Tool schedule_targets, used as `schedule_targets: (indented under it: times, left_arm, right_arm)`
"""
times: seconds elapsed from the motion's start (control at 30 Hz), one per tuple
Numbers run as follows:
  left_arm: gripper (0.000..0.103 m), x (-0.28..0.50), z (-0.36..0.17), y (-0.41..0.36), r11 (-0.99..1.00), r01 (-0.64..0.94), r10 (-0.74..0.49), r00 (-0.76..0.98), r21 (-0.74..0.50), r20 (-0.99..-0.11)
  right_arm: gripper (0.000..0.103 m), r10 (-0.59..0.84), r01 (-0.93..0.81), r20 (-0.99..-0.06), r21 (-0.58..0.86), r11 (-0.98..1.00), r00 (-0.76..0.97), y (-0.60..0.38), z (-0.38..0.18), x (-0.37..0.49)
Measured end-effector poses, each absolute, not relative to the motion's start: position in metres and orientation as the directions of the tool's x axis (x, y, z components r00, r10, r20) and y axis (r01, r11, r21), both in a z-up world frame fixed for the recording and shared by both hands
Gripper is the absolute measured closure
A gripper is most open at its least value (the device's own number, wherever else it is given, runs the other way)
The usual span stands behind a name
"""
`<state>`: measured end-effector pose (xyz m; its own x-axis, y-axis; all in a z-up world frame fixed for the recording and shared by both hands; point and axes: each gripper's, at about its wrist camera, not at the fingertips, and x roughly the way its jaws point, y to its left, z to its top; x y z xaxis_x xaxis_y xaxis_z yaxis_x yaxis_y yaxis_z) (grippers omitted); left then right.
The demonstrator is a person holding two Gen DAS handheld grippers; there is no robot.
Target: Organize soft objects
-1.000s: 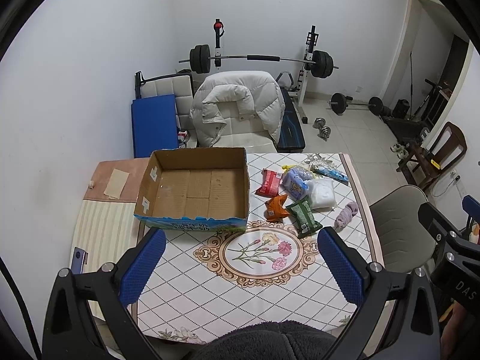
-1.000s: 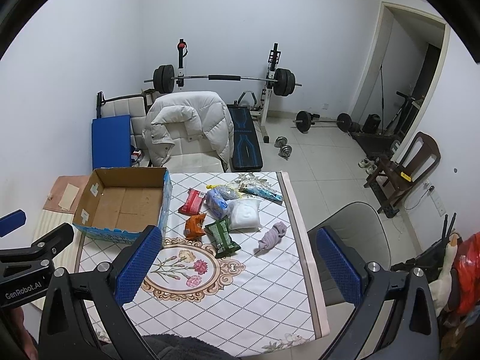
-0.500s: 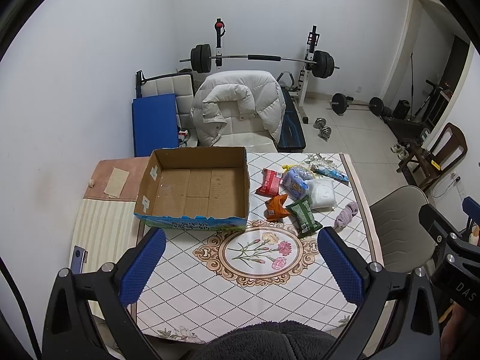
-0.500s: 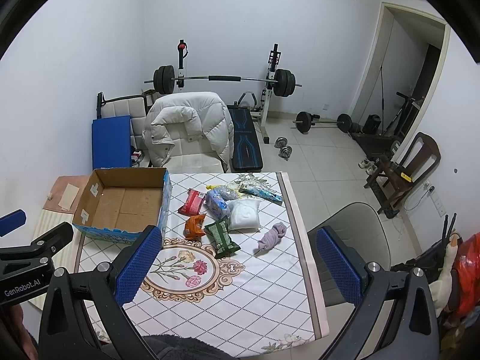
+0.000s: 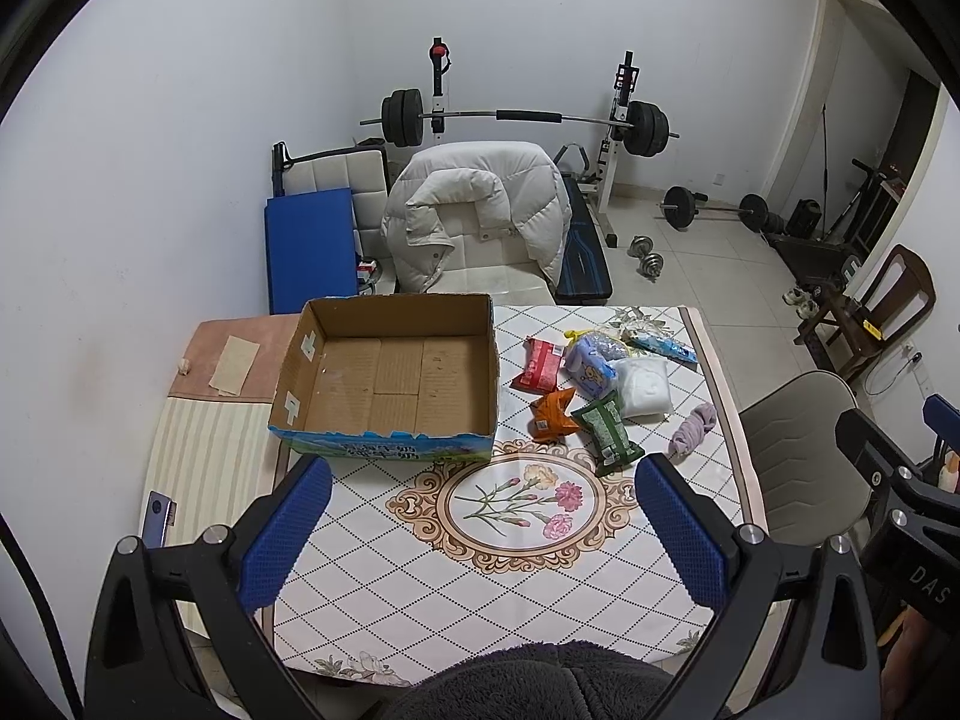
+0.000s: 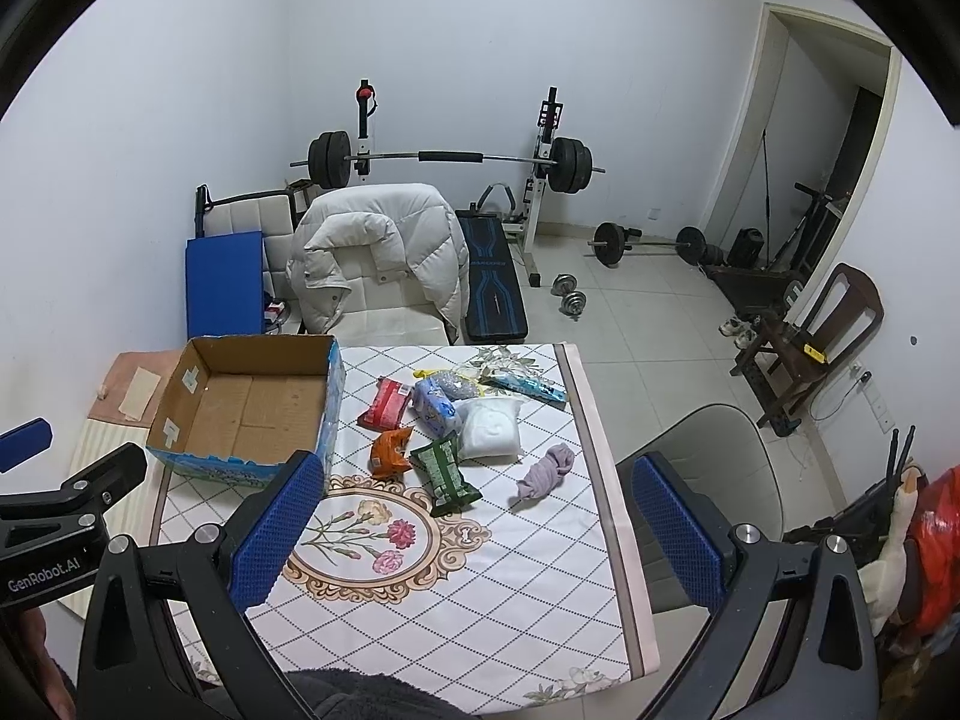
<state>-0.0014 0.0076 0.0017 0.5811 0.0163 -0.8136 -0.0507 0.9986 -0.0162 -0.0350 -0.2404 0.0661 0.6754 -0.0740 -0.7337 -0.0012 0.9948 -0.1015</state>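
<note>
At centre frame, both views: sorting not begun, cardboard box empty.

I hold the left gripper and right gripper above the near edge of the table, both spread wide and carrying nothing. All soft items remain right of the box: red packet, orange pouch, green pouch, blue pack, white bundle, purple cloth. I judge every transfer outstanding.
</note>
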Motion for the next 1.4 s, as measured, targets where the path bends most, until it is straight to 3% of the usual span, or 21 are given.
schedule_targets:
  times: [0.37,0.53,0.7,0.87,1.07,1.13,1.17,1.27,1.3,1.4]
  left_arm:
    - [0.0,-0.001,0.001,0.005,0.999,-0.05,0.015,0.579,-0.017,-0.815]
    - [0.0,0.029,-0.015,-0.006,0.998,-0.034,-0.021,0.548,-0.047,-0.836]
    - [0.0,0.115,-0.084,-0.032,0.992,-0.029,-0.103,0.407,-0.125,-0.908]
    - [0.001,0.209,-0.226,-0.085,0.976,-0.062,-0.197,0.131,-0.207,-0.972]
    - [0.015,0.261,-0.38,-0.14,0.964,-0.111,-0.256,-0.16,-0.24,-0.953]
    - [0.025,0.267,-0.417,-0.143,0.958,-0.17,-0.265,-0.204,-0.233,-0.942]
    - [0.025,0.269,-0.426,-0.143,0.954,-0.186,-0.274,-0.212,-0.236,-0.938]
    - [0.045,0.269,-0.433,-0.143,0.951,-0.203,-0.271,-0.184,-0.233,-0.945]
    - [0.056,0.269,-0.428,-0.145,0.958,-0.186,-0.25,-0.169,-0.218,-0.953]
    - [0.069,0.265,-0.424,-0.143,0.966,-0.174,-0.218,-0.162,-0.189,-0.963]
  right_arm:
    - [0.0,-0.072,0.005,-0.736,-0.093,0.996,0.673,-0.244,0.064,-0.035]
    - [0.0,-0.052,0.056,-0.75,-0.021,0.998,0.659,-0.268,0.05,-0.016]
    - [0.0,-0.062,0.113,-0.818,0.004,0.994,0.572,-0.32,-0.004,0.064]
    - [0.0,0.08,0.079,-0.955,0.107,0.991,0.287,-0.362,-0.127,0.184]
    - [0.0,0.107,0.066,-0.99,0.113,0.991,0.088,-0.382,-0.253,0.279]
    - [0.0,0.11,0.055,-0.993,0.112,0.992,0.034,-0.381,-0.283,0.298]
    - [0.0,0.121,0.055,-0.993,0.121,0.991,0.009,-0.381,-0.297,0.306]
    - [0.0,0.158,0.052,-0.986,0.155,0.987,-0.059,-0.373,-0.33,0.327]
    - [0.0,0.161,0.043,-0.983,0.158,0.986,-0.082,-0.367,-0.342,0.333]
    - [0.0,0.147,0.013,-0.979,0.146,0.989,-0.141,-0.347,-0.372,0.346]
